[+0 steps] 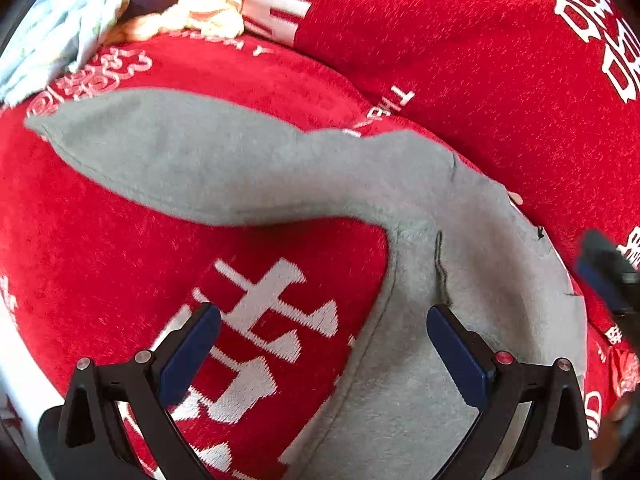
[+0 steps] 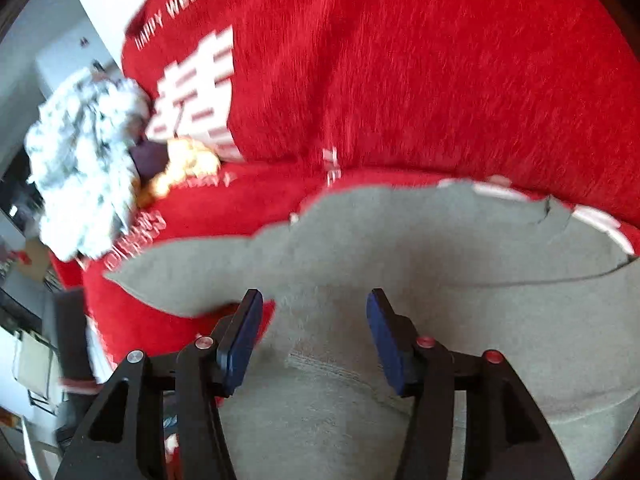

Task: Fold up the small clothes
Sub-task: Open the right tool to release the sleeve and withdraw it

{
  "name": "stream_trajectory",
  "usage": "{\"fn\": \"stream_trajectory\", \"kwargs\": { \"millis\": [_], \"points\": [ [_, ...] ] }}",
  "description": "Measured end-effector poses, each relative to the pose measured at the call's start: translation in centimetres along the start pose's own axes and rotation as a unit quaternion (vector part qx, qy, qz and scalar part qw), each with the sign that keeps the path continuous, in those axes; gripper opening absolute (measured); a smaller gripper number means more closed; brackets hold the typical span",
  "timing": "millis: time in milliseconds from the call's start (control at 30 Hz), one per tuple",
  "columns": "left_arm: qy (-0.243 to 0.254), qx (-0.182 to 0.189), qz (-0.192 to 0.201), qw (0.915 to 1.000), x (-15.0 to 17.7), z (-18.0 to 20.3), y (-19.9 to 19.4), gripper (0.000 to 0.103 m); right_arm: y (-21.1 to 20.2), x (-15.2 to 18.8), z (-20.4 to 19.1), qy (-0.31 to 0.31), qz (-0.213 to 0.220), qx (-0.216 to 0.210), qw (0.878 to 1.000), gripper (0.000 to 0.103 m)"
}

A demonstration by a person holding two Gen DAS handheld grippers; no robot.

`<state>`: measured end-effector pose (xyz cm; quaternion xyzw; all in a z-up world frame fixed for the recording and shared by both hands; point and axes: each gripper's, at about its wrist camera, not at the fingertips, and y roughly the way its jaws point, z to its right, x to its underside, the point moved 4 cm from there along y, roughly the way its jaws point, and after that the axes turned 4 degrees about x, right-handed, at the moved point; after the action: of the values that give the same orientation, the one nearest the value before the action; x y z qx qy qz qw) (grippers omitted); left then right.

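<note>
I see the grey garment spread on the red blanket, one sleeve stretched out leftward. My left gripper and right gripper both hover over it, fingers apart, gripping nothing.

The grey garment runs off the bottom edge in both wrist views, so its lower part cannot be seen. In the left wrist view a dark shape at the right edge is smeared by blur and cut by the frame (probably the other gripper, though that cannot be told). The heap of clothes in the right wrist view is blurred into pale patches; single pieces cannot be told apart. Room furniture at that view's left edge is too small and smeared to identify.
</note>
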<state>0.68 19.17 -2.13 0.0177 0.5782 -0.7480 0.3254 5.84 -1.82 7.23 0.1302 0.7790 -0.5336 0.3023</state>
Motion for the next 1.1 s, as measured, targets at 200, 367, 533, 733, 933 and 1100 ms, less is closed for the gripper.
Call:
{"fn": "stream_trajectory", "kwargs": {
  "millis": [200, 367, 533, 733, 933, 1100],
  "points": [
    [0.075, 0.035, -0.009, 0.9965, 0.6, 7.0, 0.1, 0.103, -3.9, 0.9, 12.1, 0.043, 0.008, 0.126, 0.991, 0.073],
    [0.162, 0.054, -0.04, 0.9844, 2.4, 14.9, 3.7, 0.103, -3.2, 4.4, 21.9, 0.147, -0.034, 0.137, 0.979, 0.073],
    [0.225, -0.008, -0.052, 0.973, 3.2, 17.5, 7.8, 0.103, -3.0, 5.7, 24.8, 0.146, -0.018, 0.131, 0.98, 0.067],
    [0.221, -0.02, -0.018, 0.9749, 2.3, 17.0, 6.4, 0.103, -3.9, 4.2, 23.6, 0.068, -0.011, 0.198, 0.978, 0.07],
    [0.253, -0.028, -0.041, 0.9663, 3.4, 19.9, 8.9, 0.103, -0.1, 3.3, 25.2, 0.054, -0.061, 0.227, 0.971, 0.076],
    [0.224, -0.036, -0.05, 0.9726, 2.0, 20.1, 9.2, 0.103, -0.2, 1.6, 26.8, 0.097, -0.075, 0.233, 0.965, 0.08]
  ]
}}
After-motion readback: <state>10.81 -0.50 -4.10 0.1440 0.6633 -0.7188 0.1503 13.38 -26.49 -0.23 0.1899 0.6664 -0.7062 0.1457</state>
